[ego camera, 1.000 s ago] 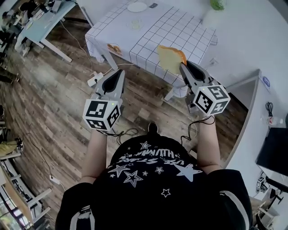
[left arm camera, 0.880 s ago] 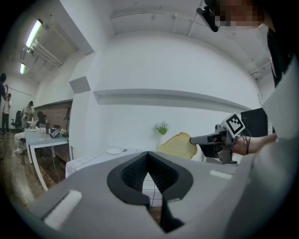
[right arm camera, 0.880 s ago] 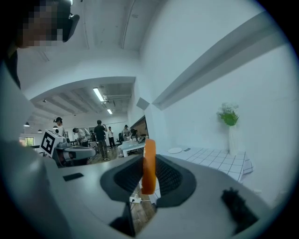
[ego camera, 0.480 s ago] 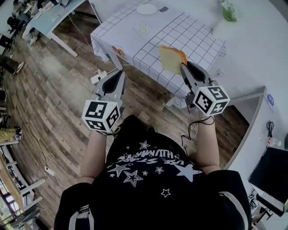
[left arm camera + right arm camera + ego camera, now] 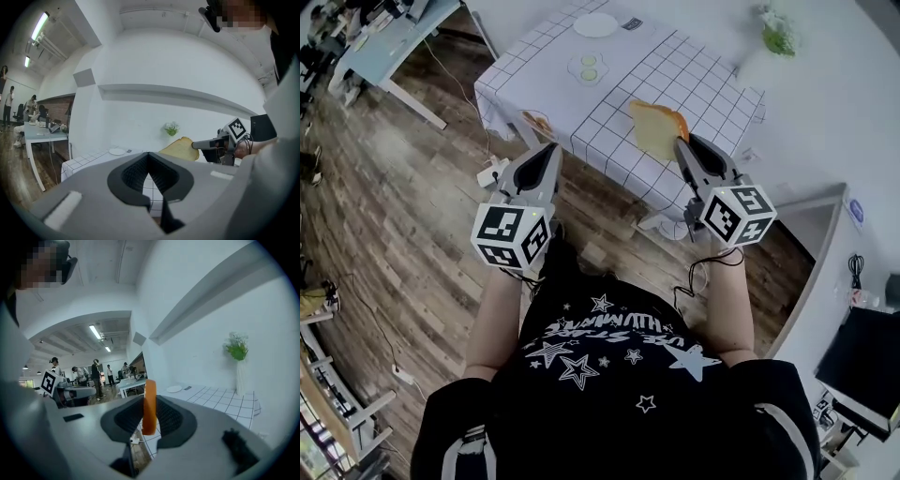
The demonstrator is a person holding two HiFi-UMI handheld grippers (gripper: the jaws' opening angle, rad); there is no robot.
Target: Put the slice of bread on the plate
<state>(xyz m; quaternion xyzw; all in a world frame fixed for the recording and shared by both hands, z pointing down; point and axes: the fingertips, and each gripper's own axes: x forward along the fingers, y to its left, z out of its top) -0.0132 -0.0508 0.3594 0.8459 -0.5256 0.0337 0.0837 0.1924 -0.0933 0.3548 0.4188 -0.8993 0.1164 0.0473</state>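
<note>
My right gripper (image 5: 682,142) is shut on a slice of bread (image 5: 654,127), held on edge over the near edge of the white checked table (image 5: 703,89). In the right gripper view the slice (image 5: 149,406) stands upright between the pads, crust toward the camera. A white plate (image 5: 596,24) lies at the table's far end and shows small in both gripper views: plate (image 5: 174,388), plate (image 5: 116,151). My left gripper (image 5: 551,150) is shut on nothing, level with the right one, near the table's left corner. From its view, the bread (image 5: 180,149) sits in the right gripper (image 5: 200,145).
A small dish with green slices (image 5: 588,66) sits near the plate, and a bread piece (image 5: 536,122) lies at the table's near-left corner. A vase of greenery (image 5: 778,36) stands by the white wall. Cables and a power strip (image 5: 492,172) lie on the wooden floor. Another desk (image 5: 389,47) stands left.
The person has stepped closer to the table, carrying both grippers forward. The bread stays held in the right gripper and the left stays shut.
</note>
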